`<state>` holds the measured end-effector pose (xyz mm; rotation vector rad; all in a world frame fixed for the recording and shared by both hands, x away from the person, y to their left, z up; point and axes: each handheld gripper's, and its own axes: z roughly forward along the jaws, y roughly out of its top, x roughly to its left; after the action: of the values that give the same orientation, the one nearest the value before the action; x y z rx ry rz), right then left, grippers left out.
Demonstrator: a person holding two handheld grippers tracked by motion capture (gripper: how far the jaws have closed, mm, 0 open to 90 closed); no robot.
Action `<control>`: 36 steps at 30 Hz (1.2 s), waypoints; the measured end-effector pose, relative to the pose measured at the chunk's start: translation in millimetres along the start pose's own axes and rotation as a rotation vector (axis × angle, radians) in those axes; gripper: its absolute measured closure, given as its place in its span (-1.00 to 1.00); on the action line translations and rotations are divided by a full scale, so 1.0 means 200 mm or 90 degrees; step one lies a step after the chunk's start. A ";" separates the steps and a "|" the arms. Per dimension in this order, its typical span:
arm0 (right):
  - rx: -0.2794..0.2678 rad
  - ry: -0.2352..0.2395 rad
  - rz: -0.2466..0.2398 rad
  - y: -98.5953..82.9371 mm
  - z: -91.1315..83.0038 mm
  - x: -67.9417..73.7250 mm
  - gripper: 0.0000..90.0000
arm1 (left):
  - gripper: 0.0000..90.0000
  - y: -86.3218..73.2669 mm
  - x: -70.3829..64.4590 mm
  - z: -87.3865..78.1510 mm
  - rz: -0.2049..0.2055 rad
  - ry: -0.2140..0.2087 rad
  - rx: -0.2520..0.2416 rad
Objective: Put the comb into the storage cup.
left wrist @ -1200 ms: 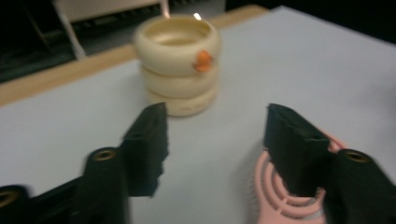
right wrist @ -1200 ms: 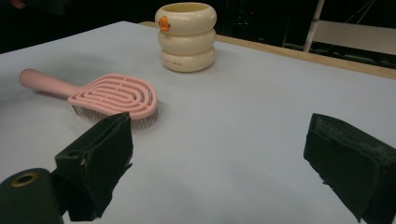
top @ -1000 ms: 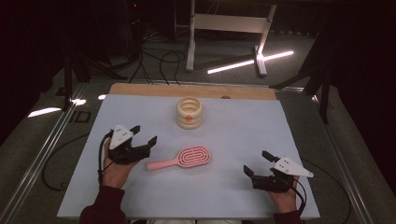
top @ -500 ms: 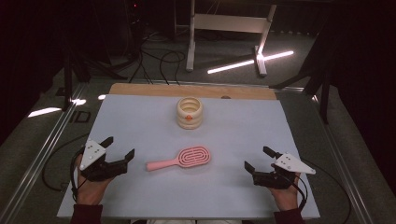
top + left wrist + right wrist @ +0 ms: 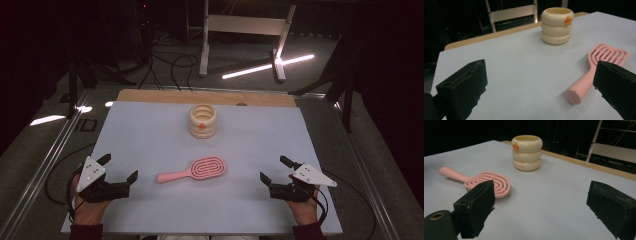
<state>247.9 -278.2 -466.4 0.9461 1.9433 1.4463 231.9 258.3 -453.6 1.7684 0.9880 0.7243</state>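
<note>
While both tongs (image 5: 119,167) (image 5: 274,170) gape wide near the table's (image 5: 150,125) front edge, the hairbrush (image 5: 192,170) lies between.

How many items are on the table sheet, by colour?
Pink: 1, hairbrush
Cream: 1, ringed cup with an orange spot
Total: 2
Left gripper and right gripper are both open and holding nothing.
</note>
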 end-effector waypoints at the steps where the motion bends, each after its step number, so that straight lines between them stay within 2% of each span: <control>1: -0.002 0.000 -0.001 0.00 0.00 0.00 -0.82 | -1.00 0.00 0.01 0.00 -0.001 -0.007 0.000; 4: 0.000 0.000 -0.002 -0.01 0.00 0.01 -0.82 | -1.00 -0.01 0.02 -0.01 -0.003 -0.018 -0.003; 10: 0.008 0.003 -0.003 -0.03 0.01 0.01 -0.82 | -1.00 -0.01 0.04 -0.03 -0.009 -0.011 -0.008; 14: 0.008 0.002 0.001 -0.03 0.00 0.00 -0.82 | -1.00 0.00 0.04 -0.03 -0.016 -0.019 -0.002; 23: 0.006 -0.005 0.006 -0.03 -0.01 -0.01 -0.82 | -1.00 0.07 0.02 0.00 0.008 -0.031 0.021; 33: 0.009 -0.004 0.008 -0.04 0.00 0.00 -0.82 | -1.00 0.16 -0.02 0.10 0.039 -0.064 0.051; 36: 0.009 -0.006 0.010 -0.05 -0.01 -0.01 -0.82 | -1.00 0.21 -0.05 0.16 0.068 -0.080 0.067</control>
<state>246.0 -282.0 -475.1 0.9746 1.9451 1.4366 265.4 225.3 -426.7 1.9453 0.8664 0.6285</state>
